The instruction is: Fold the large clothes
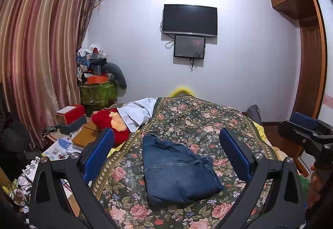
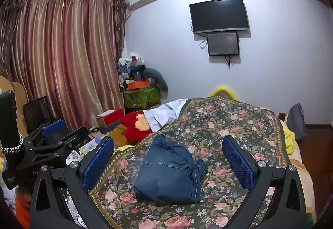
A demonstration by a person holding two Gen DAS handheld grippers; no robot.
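Note:
A pair of blue jeans [image 1: 177,170] lies folded into a compact bundle on the floral bedspread [image 1: 199,120]. It also shows in the right wrist view [image 2: 168,174]. My left gripper [image 1: 166,154] is open and empty, held above and in front of the jeans, fingers spread to either side of them. My right gripper [image 2: 168,158] is open and empty too, likewise held back from the jeans. The right gripper appears at the right edge of the left wrist view [image 1: 306,131]. The left gripper appears at the left of the right wrist view [image 2: 52,137].
A white cloth [image 1: 137,112] and a red plush toy [image 1: 110,122] lie at the bed's far left. Boxes and papers [image 1: 68,120] clutter the left side. Curtains [image 1: 37,51] hang left; a TV [image 1: 189,19] is on the far wall; a wardrobe [image 1: 308,58] stands right.

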